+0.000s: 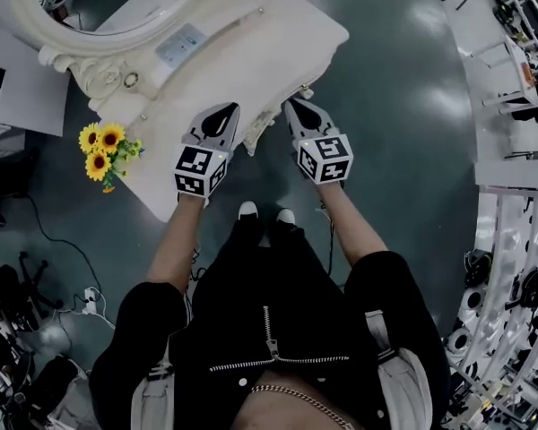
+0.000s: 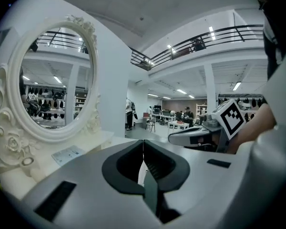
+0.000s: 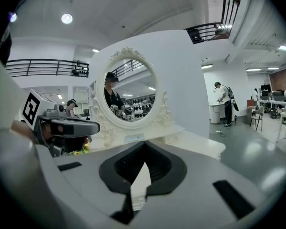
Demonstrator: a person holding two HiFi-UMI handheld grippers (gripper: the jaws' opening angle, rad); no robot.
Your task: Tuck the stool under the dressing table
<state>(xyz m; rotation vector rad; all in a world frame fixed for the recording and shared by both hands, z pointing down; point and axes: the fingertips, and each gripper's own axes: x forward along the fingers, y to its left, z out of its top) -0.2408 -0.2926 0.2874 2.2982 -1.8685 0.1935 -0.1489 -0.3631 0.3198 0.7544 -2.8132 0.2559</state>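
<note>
Head view: person stands facing the dressing table (image 1: 251,56), which fills the upper left and centre of the frame. It is white, with a carved front edge. Oval mirror (image 1: 49,47) in an ornate white frame sits at the table's far side, upper left corner. A small printed card (image 1: 179,43) lies flat on the tabletop just below the mirror. Sunflowers (image 1: 103,146) are at the table's left end, left of centre in frame.

Stool: cannot be made out in any view.

Left gripper (image 1: 224,113): held out in the air at frame centre, with its tip over the table's front edge. In its own view the two jaws meet at the tips and nothing is between them. Only a pale sliver of tabletop shows through the gap lower down. Empty.

Right gripper (image 1: 296,107): held beside the left one, apart from it, just right of centre, with its tip near the table's front corner. In its own view the jaws are closed tip to tip and nothing is gripped.

Both marker cubes face the head camera. Person's shoes (image 1: 247,210) are on the dark grey floor (image 1: 386,79), just below the table edge, between the two forearms. Cables (image 1: 63,249) trail over the floor at lower left.

Right gripper view: mirror at centre, reflecting the person.
</note>
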